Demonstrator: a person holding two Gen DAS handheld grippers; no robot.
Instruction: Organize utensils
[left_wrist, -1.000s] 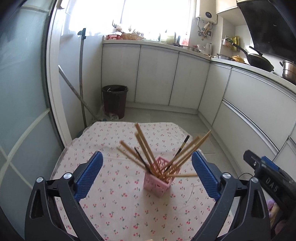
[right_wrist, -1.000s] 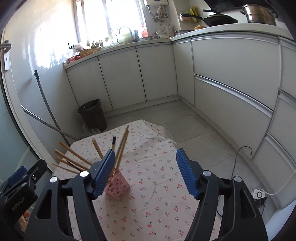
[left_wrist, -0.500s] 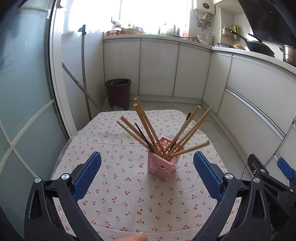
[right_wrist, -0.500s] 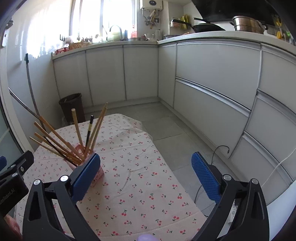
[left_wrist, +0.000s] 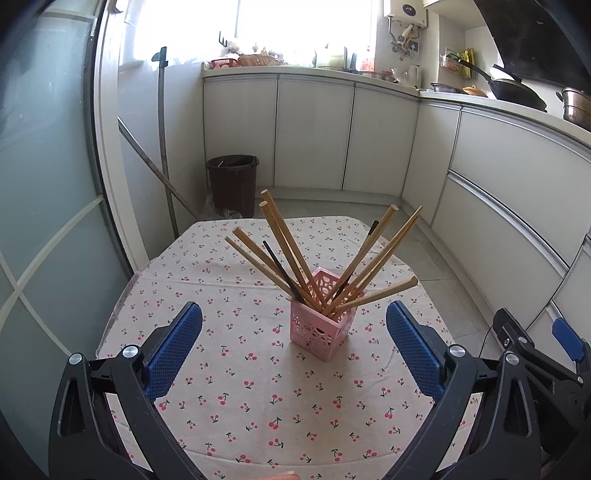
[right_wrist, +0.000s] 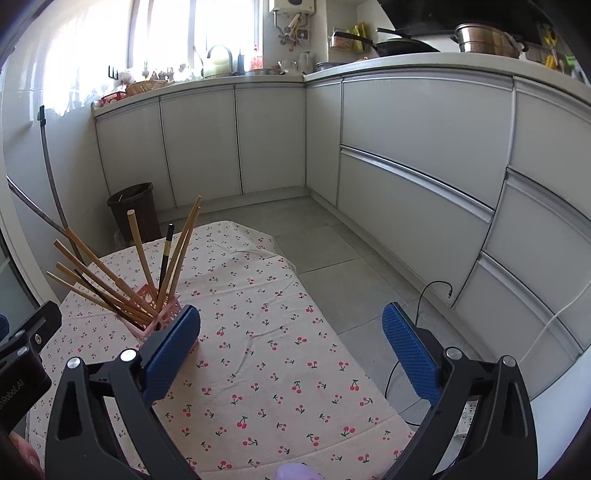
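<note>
The left hand-held gripper (left_wrist: 293, 347) stood with its jaws wide apart and nothing between the blue pads. It pointed down at a table (left_wrist: 229, 406) covered in a cherry-print cloth. A pink perforated holder (left_wrist: 320, 330) stood upright on the cloth near the table's middle, ahead of the left gripper and clear of both pads. Wooden chopsticks (left_wrist: 284, 240) and two dark ones fanned out of the holder in all directions. The right hand-held gripper (right_wrist: 291, 349) was likewise fully spread and empty, over the table's right part. In its view the holder (right_wrist: 157, 314) sat at the left, partly hidden behind the left pad; contact could not be judged.
</note>
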